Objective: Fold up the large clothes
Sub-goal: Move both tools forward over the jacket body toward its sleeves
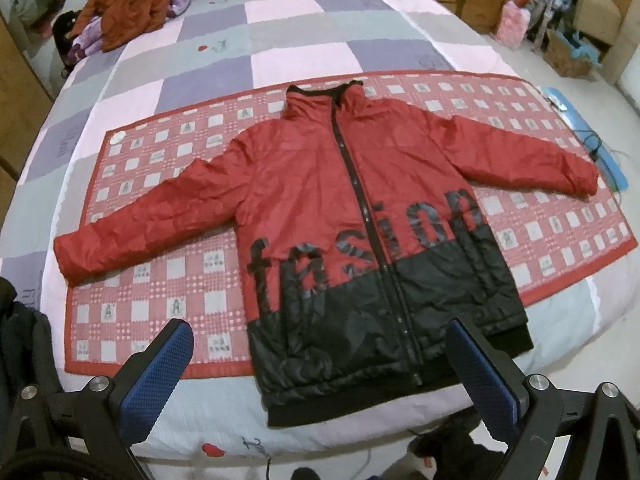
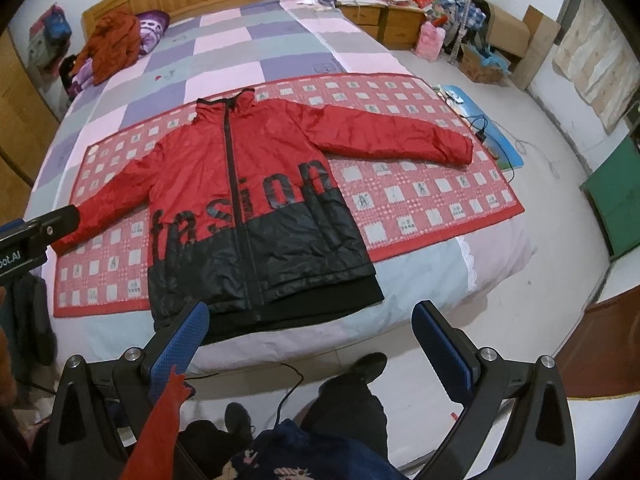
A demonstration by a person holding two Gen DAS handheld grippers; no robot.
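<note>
Both tongs gape wide, nothing gripped: left gripper (image 1: pixel 320 376) hangs over the jacket hem, right gripper (image 2: pixel 312 344) just off the bed's near edge. Red-and-black jacket (image 1: pixel 320 208) lies flat, front up, zipped, sleeves spread, on a red checked mat (image 1: pixel 160 148) atop the bed (image 1: pixel 280 36). Chest print reads "fasion". Left gripper's body shows "oot.AI", partly cut off.

Dim, flat indoor light with soft shadows; strong fisheye bending around the bed (image 1: pixel 280 32); mild blur throughout.
</note>
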